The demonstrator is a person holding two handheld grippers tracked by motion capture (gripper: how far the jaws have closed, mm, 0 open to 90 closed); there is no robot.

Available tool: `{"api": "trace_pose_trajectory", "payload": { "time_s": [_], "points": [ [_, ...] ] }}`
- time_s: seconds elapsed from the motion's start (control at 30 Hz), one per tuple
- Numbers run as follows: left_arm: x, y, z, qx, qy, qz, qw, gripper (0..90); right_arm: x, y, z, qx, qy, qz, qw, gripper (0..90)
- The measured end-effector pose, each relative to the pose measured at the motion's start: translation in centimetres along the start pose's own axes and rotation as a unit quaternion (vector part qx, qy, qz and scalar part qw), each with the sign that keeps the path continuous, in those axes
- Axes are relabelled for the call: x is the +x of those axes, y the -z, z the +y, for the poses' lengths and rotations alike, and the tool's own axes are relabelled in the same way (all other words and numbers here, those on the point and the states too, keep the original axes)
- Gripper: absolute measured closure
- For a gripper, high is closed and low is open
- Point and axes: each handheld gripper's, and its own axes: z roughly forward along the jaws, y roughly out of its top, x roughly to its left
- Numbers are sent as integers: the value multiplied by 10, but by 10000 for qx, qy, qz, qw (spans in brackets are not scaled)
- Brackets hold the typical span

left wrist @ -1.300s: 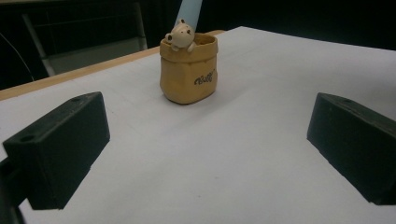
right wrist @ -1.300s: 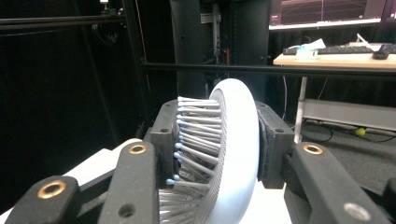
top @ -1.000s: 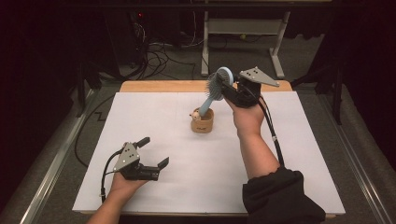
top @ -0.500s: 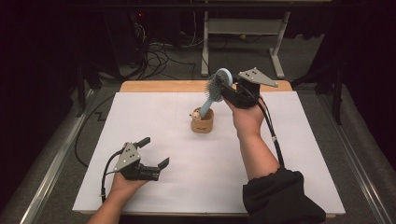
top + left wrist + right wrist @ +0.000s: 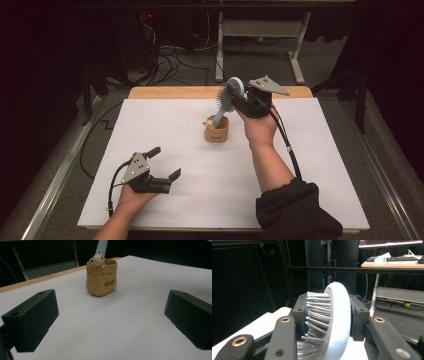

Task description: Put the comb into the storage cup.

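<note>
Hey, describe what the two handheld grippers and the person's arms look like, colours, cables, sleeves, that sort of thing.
Both grippers are black with blocky black jaws. The left gripper and the right gripper each carry a grey three-cornered plate with small holes on top and trail a black cable. In the right gripper view, brass-coloured rivets dot the linkage arms. The right arm wears a black sleeve pushed up the forearm; the left forearm is bare.

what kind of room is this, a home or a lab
Most likely a lab or recording workspace: a white-covered table among dark surroundings, cables on the floor, and a desk with a keyboard behind.
</note>
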Motion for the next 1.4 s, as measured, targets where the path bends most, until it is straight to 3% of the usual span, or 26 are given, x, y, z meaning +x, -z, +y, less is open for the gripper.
{"api": "trace_pose_trajectory", "payload": {
  "time_s": [0.63,1.4],
  "points": [
    [0,1,0,-21,9,-1,10000,0,6,-13,-17,190,3,12,9998,598],
    [0,0,-1,8,37,-18,10000,0,3,-15,-17,240,-138,5,9996,531]
  ]
}}
